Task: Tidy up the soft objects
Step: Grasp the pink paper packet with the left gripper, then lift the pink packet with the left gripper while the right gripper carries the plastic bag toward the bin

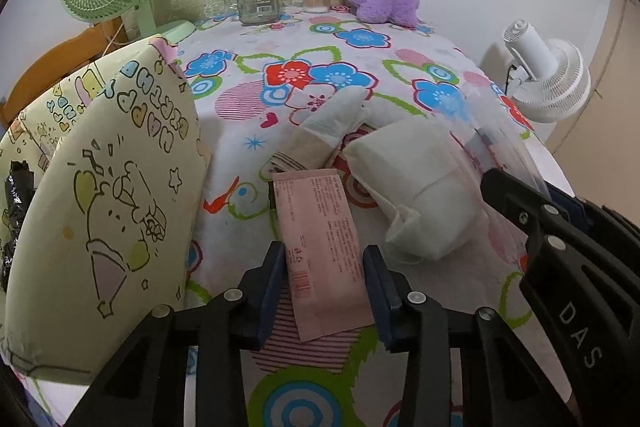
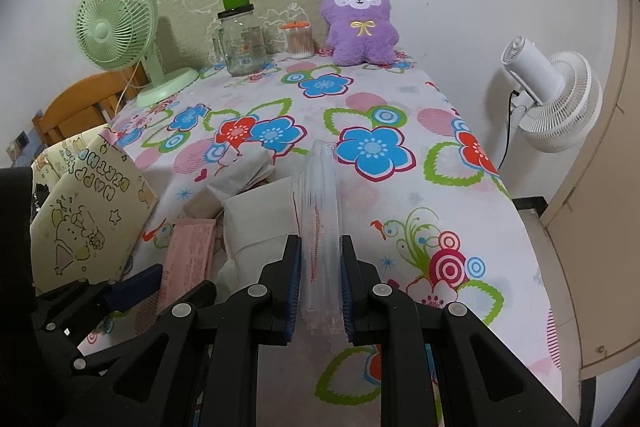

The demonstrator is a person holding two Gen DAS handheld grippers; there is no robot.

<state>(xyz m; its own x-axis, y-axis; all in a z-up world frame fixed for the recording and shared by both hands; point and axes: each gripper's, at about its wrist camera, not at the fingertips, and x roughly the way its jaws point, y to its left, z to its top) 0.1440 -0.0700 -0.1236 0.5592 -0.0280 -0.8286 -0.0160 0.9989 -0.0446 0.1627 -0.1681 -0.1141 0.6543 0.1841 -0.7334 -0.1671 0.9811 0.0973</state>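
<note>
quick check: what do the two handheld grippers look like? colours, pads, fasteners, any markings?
Both match: matte black plastic linkage arms with cut-out slots, round silver rivet-like pins at the pivots, and dark blue pads lining the inner faces of the fingers. Left gripper, right gripper. In the left wrist view the right gripper's black side shows white letters "DAS". No cables, hands or sleeves visible.
</note>
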